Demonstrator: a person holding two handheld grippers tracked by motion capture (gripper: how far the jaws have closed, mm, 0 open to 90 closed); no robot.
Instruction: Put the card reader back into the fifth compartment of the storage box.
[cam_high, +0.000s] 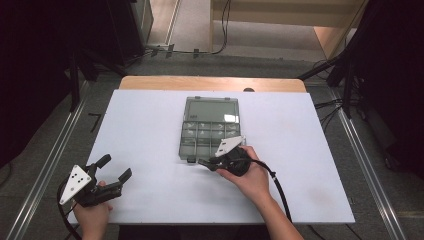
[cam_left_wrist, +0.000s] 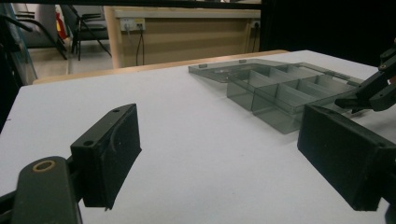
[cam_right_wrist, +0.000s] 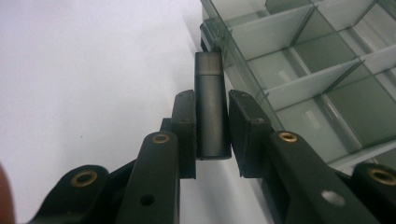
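Right claw (cam_right_wrist: 211, 135) clamped on dark cylinder (cam_right_wrist: 210, 107), gripped mid-body, top end poking beyond jaws. Cylinder sits at 7 o'clock corner of open compartment box (cam_high: 207, 134), touching or just beside wall, cannot tell which. Likely light, rigid, smooth, could slip or roll. Box walls thin, clear plastic. Left claw (cam_high: 114, 175) apart, empty, at 8 o'clock on tabletop (cam_high: 150, 115); open room all round box.

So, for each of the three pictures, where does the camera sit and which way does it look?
High view: above the person's side, looking forward and down on the white table; both forearms, left gripper and right gripper show.
Left gripper view: on the left gripper, looking across the table between its open jaws.
Right gripper view: on the right gripper, jaws shut on a dark cylinder.
All three share the clear compartment box.
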